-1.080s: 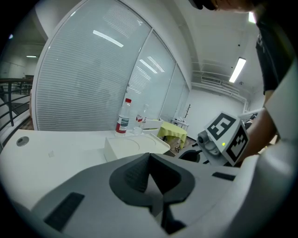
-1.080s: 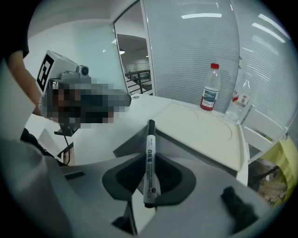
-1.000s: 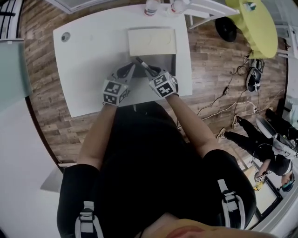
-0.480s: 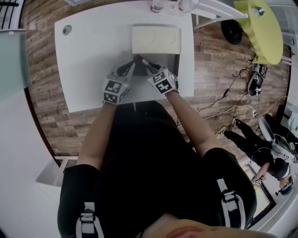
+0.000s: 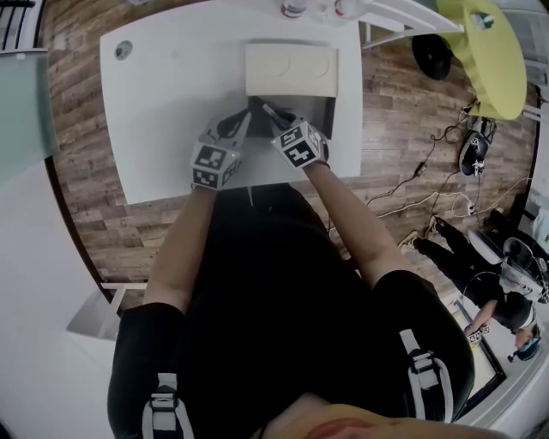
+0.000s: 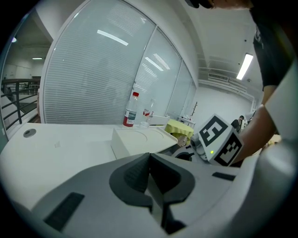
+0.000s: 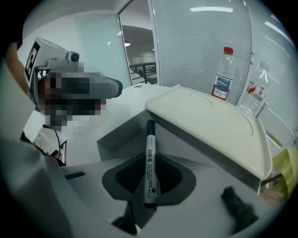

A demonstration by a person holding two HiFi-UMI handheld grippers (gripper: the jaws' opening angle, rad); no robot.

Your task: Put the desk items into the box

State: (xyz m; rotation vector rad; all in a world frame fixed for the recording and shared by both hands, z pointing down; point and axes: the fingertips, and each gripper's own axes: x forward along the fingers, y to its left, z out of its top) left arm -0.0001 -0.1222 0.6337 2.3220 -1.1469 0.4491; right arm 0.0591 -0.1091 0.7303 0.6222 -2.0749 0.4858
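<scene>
R gripper [image 7: 149, 186] is closed on a white marker [image 7: 149, 155] w/ black ends. The pen sits between the pads, and in the right gripper view its far end points to 12 o'clock, over the open part of the grey box [image 7: 114, 139]. In the head view the pen leans to approx. 11 o'clock, above the near part of the box.

A cream lid [image 5: 292, 70] lies across the 12 o'clock side of the box, so only the 6 o'clock half shows open.

L gripper [image 6: 150, 179]: jaws pressed together, nothing btw. them. It is just beside the box, at about 8 o'clock of it. I cannot tell if it touches the white desk [image 5: 167, 103].

Two bottles [image 5: 296, 8] stand at the 12 o'clock edge of the desk, behind the lid.
</scene>
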